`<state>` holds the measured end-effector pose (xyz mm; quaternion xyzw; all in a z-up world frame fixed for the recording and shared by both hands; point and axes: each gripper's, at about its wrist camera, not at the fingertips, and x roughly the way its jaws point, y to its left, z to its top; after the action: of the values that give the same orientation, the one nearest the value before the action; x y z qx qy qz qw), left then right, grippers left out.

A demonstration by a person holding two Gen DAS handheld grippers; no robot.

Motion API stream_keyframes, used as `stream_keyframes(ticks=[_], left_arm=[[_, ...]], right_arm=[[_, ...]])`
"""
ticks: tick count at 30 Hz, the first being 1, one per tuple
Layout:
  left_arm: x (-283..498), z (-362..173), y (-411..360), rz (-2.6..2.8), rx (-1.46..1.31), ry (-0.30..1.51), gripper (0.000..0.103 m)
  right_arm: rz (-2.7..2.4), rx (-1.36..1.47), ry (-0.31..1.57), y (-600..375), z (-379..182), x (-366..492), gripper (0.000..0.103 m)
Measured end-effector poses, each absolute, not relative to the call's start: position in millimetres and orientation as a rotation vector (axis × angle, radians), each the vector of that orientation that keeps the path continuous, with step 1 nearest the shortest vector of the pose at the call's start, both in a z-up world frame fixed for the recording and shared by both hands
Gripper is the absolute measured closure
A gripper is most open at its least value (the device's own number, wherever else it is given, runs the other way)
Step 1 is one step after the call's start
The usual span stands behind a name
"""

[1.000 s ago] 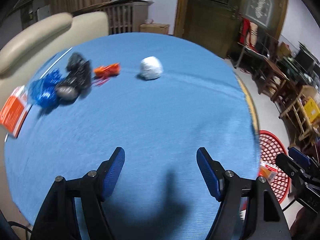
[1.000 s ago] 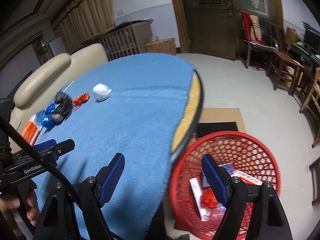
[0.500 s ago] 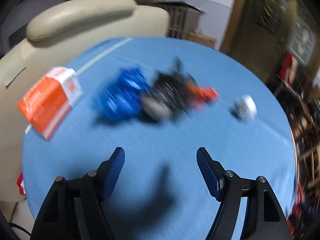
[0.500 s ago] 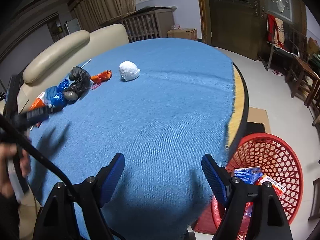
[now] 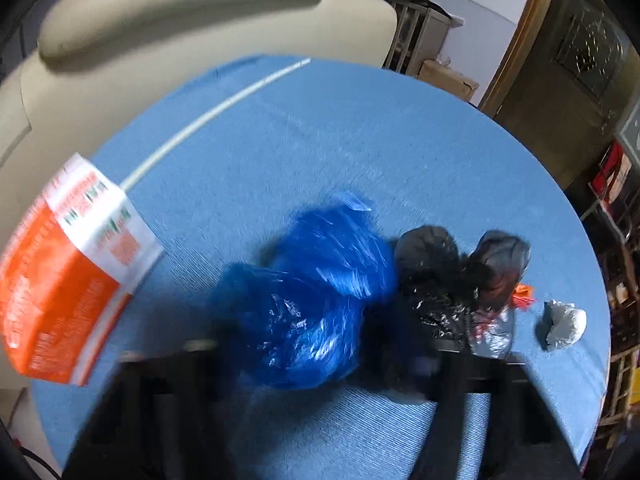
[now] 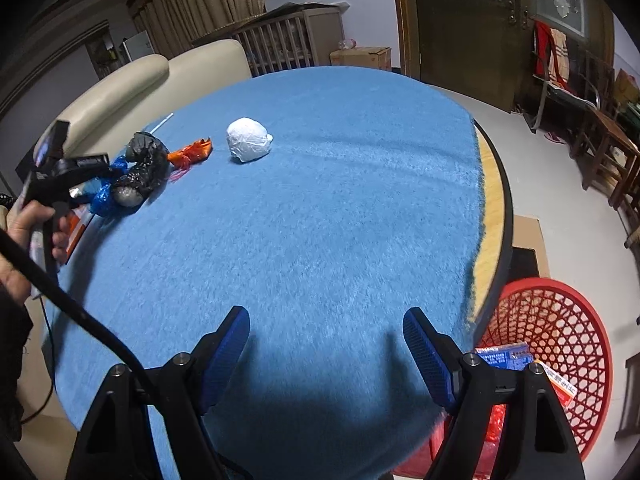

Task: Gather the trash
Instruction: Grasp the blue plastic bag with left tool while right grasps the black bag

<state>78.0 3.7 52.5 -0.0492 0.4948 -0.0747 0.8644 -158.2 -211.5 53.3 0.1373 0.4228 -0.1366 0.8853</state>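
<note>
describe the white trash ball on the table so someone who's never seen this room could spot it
Start at the round table under the blue cloth. A row of trash lies toward the cream sofa. The white crumpled ball ends that row, just past the orange wrapper. It is the only white, rounded lump, lying apart from the other pieces.

Bare blue tablecloth lies ahead of the right claw; trash crowds its far-left edge.

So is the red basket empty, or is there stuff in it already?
Not empty. Through the red basket rim in the right wrist view, a blue box and other packaging lie inside.
</note>
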Motion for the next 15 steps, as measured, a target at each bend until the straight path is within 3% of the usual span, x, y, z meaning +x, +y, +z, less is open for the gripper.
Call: stream_keyframes(ticks=[15], left_arm=[[-25.6, 50.4, 74.4, -0.175, -0.136, 0.963, 0.073]], right_arm=[[0.045, 0.285, 0.821, -121.5, 72.1, 7.7, 0.021]])
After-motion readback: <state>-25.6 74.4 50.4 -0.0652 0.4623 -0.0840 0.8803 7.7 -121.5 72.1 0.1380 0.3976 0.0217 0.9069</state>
